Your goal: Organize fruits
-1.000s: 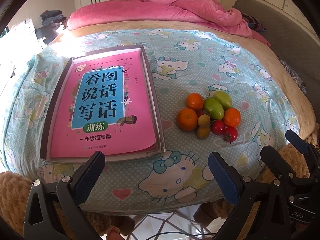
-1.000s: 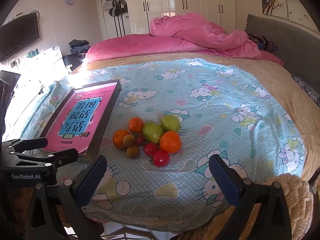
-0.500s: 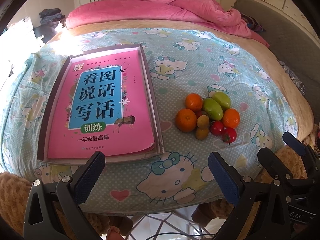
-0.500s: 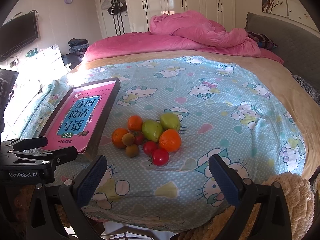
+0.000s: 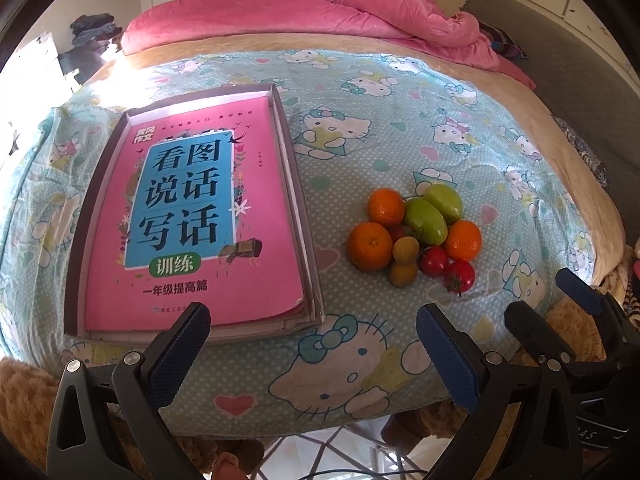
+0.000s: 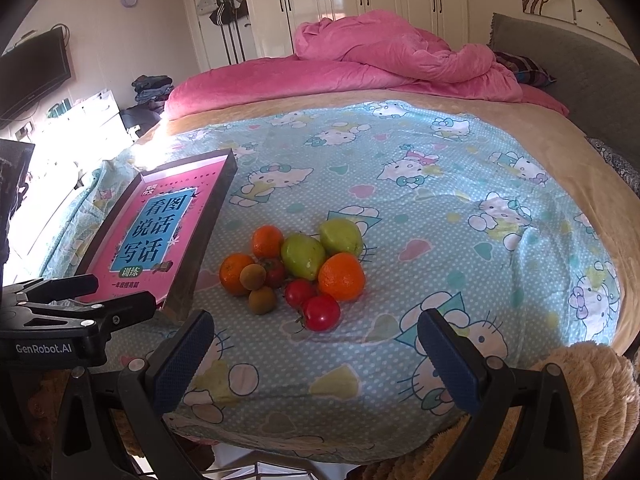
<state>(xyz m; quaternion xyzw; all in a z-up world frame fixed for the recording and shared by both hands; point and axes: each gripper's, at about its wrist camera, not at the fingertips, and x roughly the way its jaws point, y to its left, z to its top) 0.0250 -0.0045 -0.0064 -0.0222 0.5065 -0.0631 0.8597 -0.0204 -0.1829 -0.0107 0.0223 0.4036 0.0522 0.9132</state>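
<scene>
Left wrist view: the left gripper [image 5: 308, 344] hangs empty, jaws wide apart, at the bed's near edge. The fruit pile [image 5: 416, 236] lies right of a tray [image 5: 310, 236] holding a pink book [image 5: 192, 220] titled 看图说话写话.

Right wrist view: the right gripper [image 6: 312, 356], jaws spread, faces the fruit pile [image 6: 296, 268]; "GenRobot.AI" marks the left gripper [image 6: 44, 348].

Sunlit bedroom, white wardrobes [image 6: 360, 0], pink duvet [image 6: 380, 64] on bed
</scene>
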